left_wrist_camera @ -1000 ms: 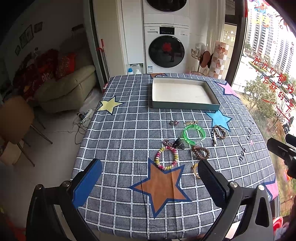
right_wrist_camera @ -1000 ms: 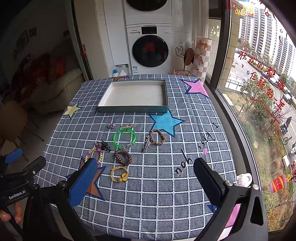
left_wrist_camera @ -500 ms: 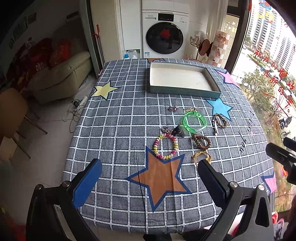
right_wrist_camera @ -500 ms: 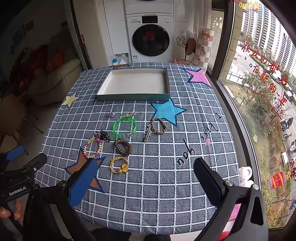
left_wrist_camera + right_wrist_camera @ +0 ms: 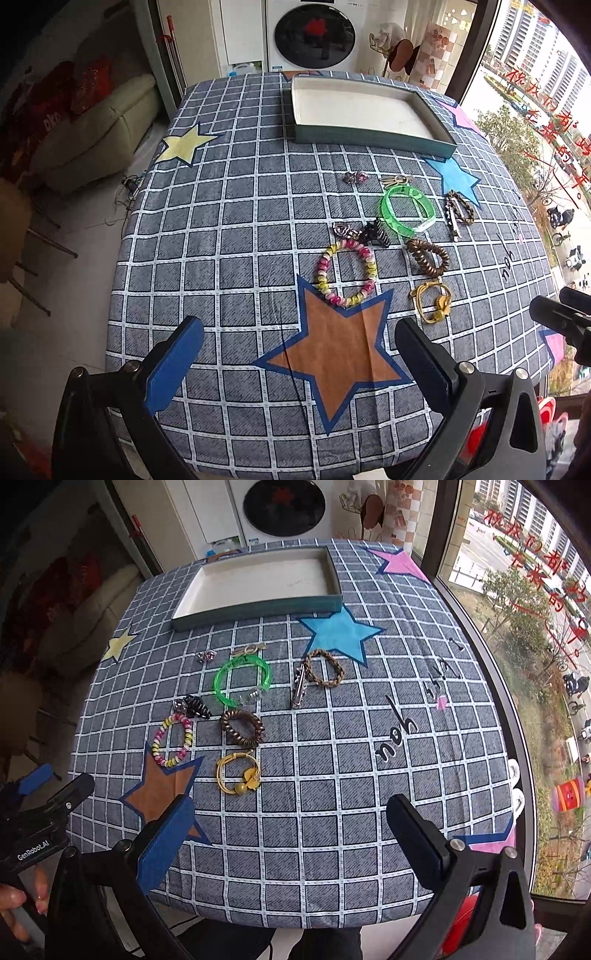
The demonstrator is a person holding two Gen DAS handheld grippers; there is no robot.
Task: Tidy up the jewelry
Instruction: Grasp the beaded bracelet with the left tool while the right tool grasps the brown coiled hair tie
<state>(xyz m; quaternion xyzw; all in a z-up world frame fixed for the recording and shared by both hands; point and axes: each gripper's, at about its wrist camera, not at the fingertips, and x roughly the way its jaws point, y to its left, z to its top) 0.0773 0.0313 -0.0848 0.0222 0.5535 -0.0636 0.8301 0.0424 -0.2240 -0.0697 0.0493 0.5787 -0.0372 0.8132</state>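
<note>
Jewelry lies scattered mid-table: a green bangle (image 5: 406, 210) (image 5: 242, 681), a pink-yellow bead bracelet (image 5: 345, 273) (image 5: 173, 744), a brown spiral hair tie (image 5: 428, 256) (image 5: 242, 727), a yellow cord bracelet (image 5: 432, 301) (image 5: 238, 771), a braided bracelet (image 5: 325, 666), a hair clip (image 5: 298, 686) and small pieces. An empty shallow tray (image 5: 364, 110) (image 5: 258, 581) stands at the far side. My left gripper (image 5: 299, 363) is open and empty above the orange star. My right gripper (image 5: 290, 842) is open and empty above the near table edge.
The table carries a grey checked cloth (image 5: 229, 229) with coloured stars. A washing machine (image 5: 314, 33) stands behind it, a sofa (image 5: 92, 122) to the left, a window (image 5: 535, 590) to the right. The other gripper shows at each view's edge.
Both grippers have moved forward and lower toward the table, so the jewelry looks larger and nearer. Both stay open. Nothing on the table has moved.
</note>
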